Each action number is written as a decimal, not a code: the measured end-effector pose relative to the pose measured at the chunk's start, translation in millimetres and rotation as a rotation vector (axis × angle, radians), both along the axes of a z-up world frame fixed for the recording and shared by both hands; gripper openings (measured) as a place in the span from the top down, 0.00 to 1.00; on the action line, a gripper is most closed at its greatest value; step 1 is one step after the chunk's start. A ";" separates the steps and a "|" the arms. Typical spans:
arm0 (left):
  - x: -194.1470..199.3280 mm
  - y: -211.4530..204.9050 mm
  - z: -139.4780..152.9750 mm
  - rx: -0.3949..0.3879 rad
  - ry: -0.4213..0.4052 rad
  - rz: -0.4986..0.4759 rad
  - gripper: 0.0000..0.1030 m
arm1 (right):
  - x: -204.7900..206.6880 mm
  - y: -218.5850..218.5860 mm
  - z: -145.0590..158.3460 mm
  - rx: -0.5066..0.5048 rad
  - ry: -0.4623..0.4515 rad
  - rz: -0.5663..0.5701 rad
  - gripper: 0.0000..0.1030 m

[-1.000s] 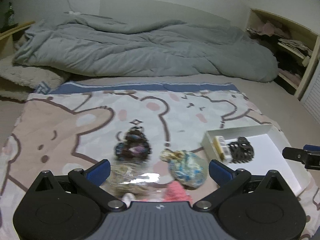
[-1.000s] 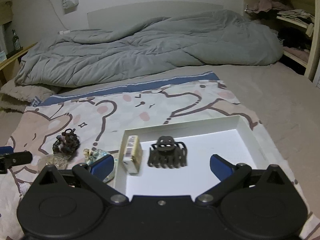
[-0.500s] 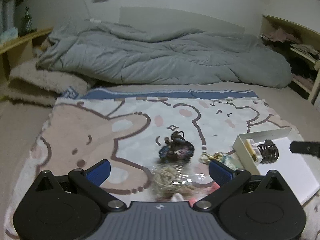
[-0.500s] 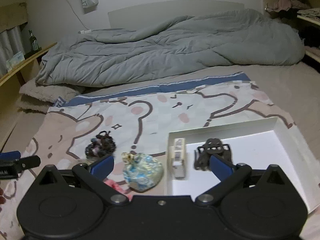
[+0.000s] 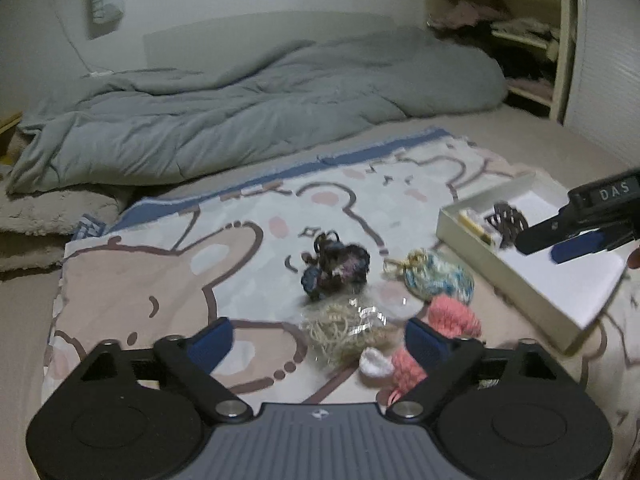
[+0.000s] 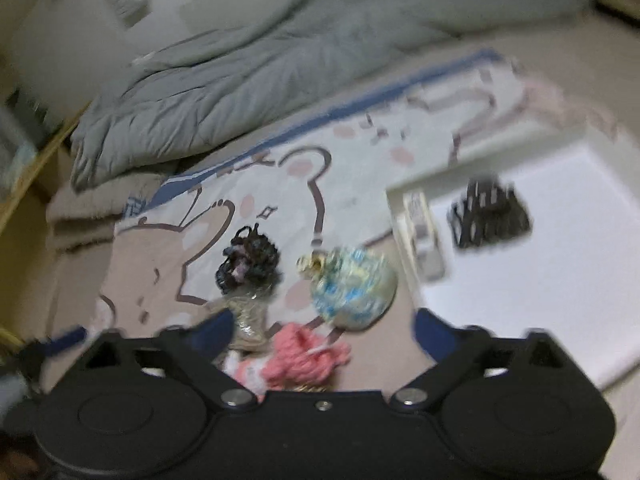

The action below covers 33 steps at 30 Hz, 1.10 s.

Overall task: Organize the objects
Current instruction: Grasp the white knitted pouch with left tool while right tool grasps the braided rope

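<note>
Clutter is gathered on a bear-print blanket (image 5: 168, 264) spread over the bed, with a rumpled grey duvet (image 5: 240, 108) heaped behind it and an open shelf of clothes (image 5: 516, 40) seen at the far right. Nearest the left gripper (image 5: 318, 338), whose blue-padded jaws are spread wide and hold nothing, a clear packet of pale elastic bands (image 5: 346, 330) is found lying between the fingers' line of sight, touching a pink knitted piece (image 5: 454, 316) and a small white bit (image 5: 376, 362) just beside it. A dark tangle of hair ties (image 5: 336, 266) sits just behind the packet, and a blue-patterned round pouch (image 5: 440, 278) with a gold tie lies to its right, near the wall of a white shallow box (image 5: 496, 276). Inside that box a dark claw clip (image 5: 508, 222) and a small yellowish labelled packet (image 5: 474, 224) are kept near its left wall (the rest of the floor is bare white). The right gripper (image 6: 322, 330) is also held open and empty, and in the left wrist view its finger is seen hanging over the box, partly blocking it. From the right wrist view, which is heavily blurred, the same pouch (image 6: 354, 288), hair ties (image 6: 248, 258), pink piece (image 6: 304, 354), clip (image 6: 490, 218) and box (image 6: 404, 240) are made out, the pouch lying directly ahead.
</note>
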State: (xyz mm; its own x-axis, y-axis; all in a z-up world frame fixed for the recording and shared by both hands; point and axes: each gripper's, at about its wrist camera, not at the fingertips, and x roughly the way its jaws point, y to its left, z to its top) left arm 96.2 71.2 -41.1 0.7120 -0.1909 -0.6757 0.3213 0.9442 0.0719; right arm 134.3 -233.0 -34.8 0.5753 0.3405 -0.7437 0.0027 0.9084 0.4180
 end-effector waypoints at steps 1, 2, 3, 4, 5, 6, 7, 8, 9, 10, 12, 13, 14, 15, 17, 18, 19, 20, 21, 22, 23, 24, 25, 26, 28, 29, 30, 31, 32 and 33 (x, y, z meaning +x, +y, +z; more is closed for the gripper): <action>0.2 0.3 -2.9 0.008 0.011 -0.016 0.18 | -0.2 2.9 -4.7 0.023 0.027 0.008 0.29; 0.1 0.4 -5.9 0.020 0.021 -0.036 0.21 | -1.0 6.0 -9.8 0.043 0.051 0.009 0.30; -0.4 0.7 -9.3 0.034 0.031 -0.060 0.21 | -1.3 9.1 -14.8 0.052 0.076 0.008 0.30; -1.1 0.9 -12.6 0.048 0.039 -0.084 0.22 | -1.8 12.8 -19.6 0.055 0.099 0.011 0.30; -1.8 0.6 -16.0 0.064 0.047 -0.108 0.24 | -2.7 17.1 -24.6 0.050 0.121 0.014 0.30; -2.5 0.2 -19.2 0.083 0.055 -0.132 0.26 | -3.1 21.0 -29.2 0.046 0.140 0.016 0.30; -2.7 -0.1 -21.7 0.108 0.059 -0.148 0.33 | -3.8 24.0 -33.6 0.047 0.161 0.017 0.31; -3.2 -0.8 -24.0 0.134 0.060 -0.162 0.38 | -4.5 27.0 -38.8 0.055 0.185 0.020 0.32; -3.5 -0.6 -25.7 0.144 0.064 -0.174 0.39 | -5.1 29.2 -43.2 0.064 0.208 0.019 0.34; -3.5 0.0 -27.9 0.145 0.076 -0.188 0.41 | -5.8 31.2 -47.7 0.078 0.232 0.016 0.34; -3.4 -0.2 -33.5 0.160 0.100 -0.222 0.41 | -6.4 35.1 -54.0 0.106 0.264 0.018 0.34; -4.0 -1.3 -36.6 0.180 0.107 -0.238 0.41 | -7.0 38.0 -56.7 0.105 0.276 0.018 0.35; -4.7 -3.1 -40.4 0.205 0.114 -0.254 0.41 | -7.0 39.7 -58.4 0.100 0.282 0.020 0.36; -5.5 -5.5 -44.3 0.239 0.119 -0.272 0.41 | -7.3 41.7 -60.8 0.094 0.286 0.018 0.37; -9.6 -14.1 -52.5 0.338 0.110 -0.328 0.40 | -7.0 44.8 -67.9 0.089 0.312 0.006 0.39; -11.8 -18.7 -56.6 0.390 0.101 -0.356 0.40 | -6.5 45.9 -72.1 0.086 0.331 0.000 0.41; -14.0 -22.9 -60.0 0.442 0.089 -0.381 0.40 | -5.6 46.1 -75.4 0.078 0.347 -0.005 0.42; -15.4 -26.4 -63.2 0.486 0.077 -0.401 0.39 | -4.8 46.9 -78.9 0.069 0.361 -0.011 0.43; -15.9 -28.5 -65.8 0.514 0.071 -0.419 0.38 | -4.5 47.7 -81.8 0.067 0.371 -0.010 0.43; -15.7 -30.0 -67.6 0.529 0.072 -0.432 0.33 | -3.6 48.6 -84.8 0.068 0.383 -0.007 0.43; -15.6 -30.0 -69.4 0.533 0.076 -0.445 0.32 | -3.1 48.8 -87.9 0.069 0.395 -0.006 0.43; -15.0 -30.7 -71.6 0.534 0.084 -0.459 0.32 | -2.7 49.0 -90.5 0.070 0.403 -0.004 0.43; -13.6 -31.7 -74.2 0.536 0.097 -0.471 0.32 | -2.0 49.6 -93.1 0.073 0.413 0.000 0.43; -12.2 -32.0 -77.3 0.540 0.107 -0.477 0.32 | -1.2 50.6 -95.9 0.079 0.425 0.004 0.43; -8.7 -32.4 -85.0 0.556 0.134 -0.479 0.30 | -1.2 52.2 -101.2 0.088 0.438 0.011 0.47; -6.2 -32.4 -89.9 0.567 0.150 -0.473 0.27 | -0.5 53.7 -104.0 0.083 0.447 0.014 0.49; -3.4 -32.4 -95.3 0.582 0.166 -0.470 0.27 | 0.0 54.6 -106.1 0.082 0.450 0.018 0.50; -2.3 -32.8 -99.2 0.591 0.174 -0.472 0.27 | 1.1 55.1 -107.8 0.084 0.450 0.018 0.52; -1.4 -32.9 -101.9 0.594 0.181 -0.475 0.27 | 2.3 55.3 -108.7 0.089 0.447 0.017 0.54; 0.5 -32.6 -103.9 0.590 0.185 -0.474 0.27 | 3.5 55.4 -108.9 0.092 0.443 0.021 0.59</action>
